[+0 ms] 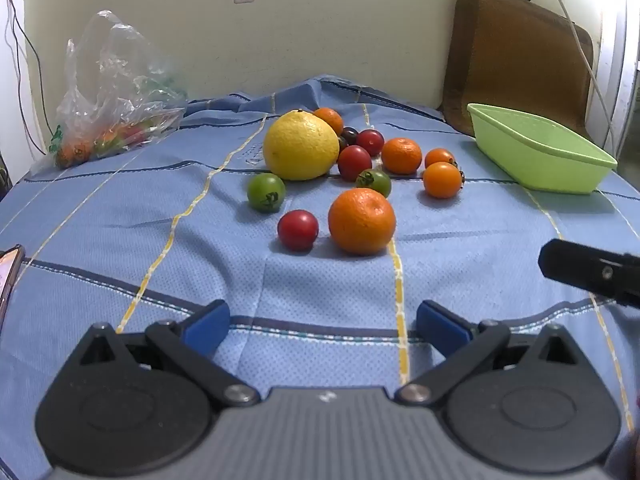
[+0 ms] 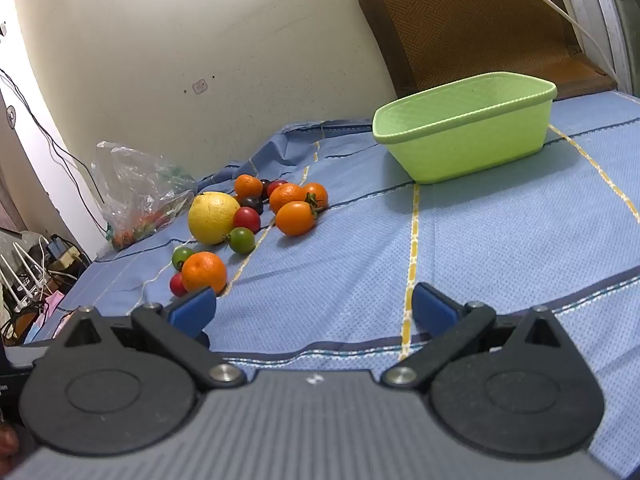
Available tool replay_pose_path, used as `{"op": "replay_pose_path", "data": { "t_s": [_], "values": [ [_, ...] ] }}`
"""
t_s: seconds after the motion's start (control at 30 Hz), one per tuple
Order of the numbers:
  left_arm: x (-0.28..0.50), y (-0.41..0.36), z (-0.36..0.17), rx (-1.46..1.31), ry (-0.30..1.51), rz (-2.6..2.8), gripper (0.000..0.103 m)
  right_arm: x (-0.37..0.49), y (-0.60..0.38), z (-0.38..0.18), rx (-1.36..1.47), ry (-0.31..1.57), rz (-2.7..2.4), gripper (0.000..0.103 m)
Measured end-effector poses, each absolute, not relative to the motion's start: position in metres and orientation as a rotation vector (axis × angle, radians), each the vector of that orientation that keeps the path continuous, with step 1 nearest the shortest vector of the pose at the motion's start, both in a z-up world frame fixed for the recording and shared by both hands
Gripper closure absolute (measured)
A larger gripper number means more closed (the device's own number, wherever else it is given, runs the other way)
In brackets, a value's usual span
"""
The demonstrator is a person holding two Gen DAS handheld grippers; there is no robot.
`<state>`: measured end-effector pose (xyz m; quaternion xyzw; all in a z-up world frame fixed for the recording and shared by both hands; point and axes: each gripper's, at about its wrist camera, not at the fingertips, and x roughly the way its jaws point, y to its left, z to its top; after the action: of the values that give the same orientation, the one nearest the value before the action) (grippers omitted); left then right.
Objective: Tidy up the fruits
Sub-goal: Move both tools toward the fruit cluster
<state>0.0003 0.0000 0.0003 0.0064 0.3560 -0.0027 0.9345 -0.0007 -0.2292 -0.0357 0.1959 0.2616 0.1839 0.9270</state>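
Holding both grippers over the blue checked cloth (image 1: 120,240), you've got nothing between the fingers of either one. Your left gripper (image 1: 322,326) has its jaws spread wide, blue pads well apart, just cloth under them. Same deal with your right gripper (image 2: 312,312): jaws wide, empty.

Straight ahead of the left gripper, nearest first, sit a big orange (image 1: 362,221) and a red tomato (image 1: 298,230) just beside it on its left. A bit further, a green tomato (image 1: 266,192) to the left and another green one (image 1: 375,182) behind the orange. Past those, the large yellow citrus (image 1: 301,146) sits with a bunch of small red and dark tomatoes and small oranges crowded to its right. Two orange tomatoes (image 1: 442,179) sit off to the right of that group.

Far right of your left gripper is the green tub (image 1: 540,152); from the right gripper it's ahead and slightly right (image 2: 464,136), apart from the fruit. What you can see of its inside looks bare. Far left, by the wall, a clear plastic bag (image 1: 116,92) holds more produce. A brown cushion (image 1: 516,56) leans against the wall behind the tub.
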Motion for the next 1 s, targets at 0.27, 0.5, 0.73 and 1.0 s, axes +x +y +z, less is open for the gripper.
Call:
{"op": "replay_pose_path", "data": {
  "t_s": [0.27,0.5,0.73,1.0],
  "values": [
    [0.002,-0.001,-0.001,0.025,0.722,-0.016,0.000,-0.001,-0.229,-0.036,0.404,0.537,0.378,0.000],
    [-0.007,0.000,-0.002,0.025,0.696,-0.023,0.000,-0.001,-0.228,-0.036,0.411,0.536,0.380,0.000],
    [-0.009,0.001,-0.001,0.032,0.694,-0.042,0.000,-0.002,-0.228,-0.037,0.413,0.535,0.380,0.000],
    [-0.013,0.006,0.005,0.014,0.660,-0.052,0.000,-0.002,-0.231,-0.035,0.412,0.534,0.380,0.000]
  ]
}}
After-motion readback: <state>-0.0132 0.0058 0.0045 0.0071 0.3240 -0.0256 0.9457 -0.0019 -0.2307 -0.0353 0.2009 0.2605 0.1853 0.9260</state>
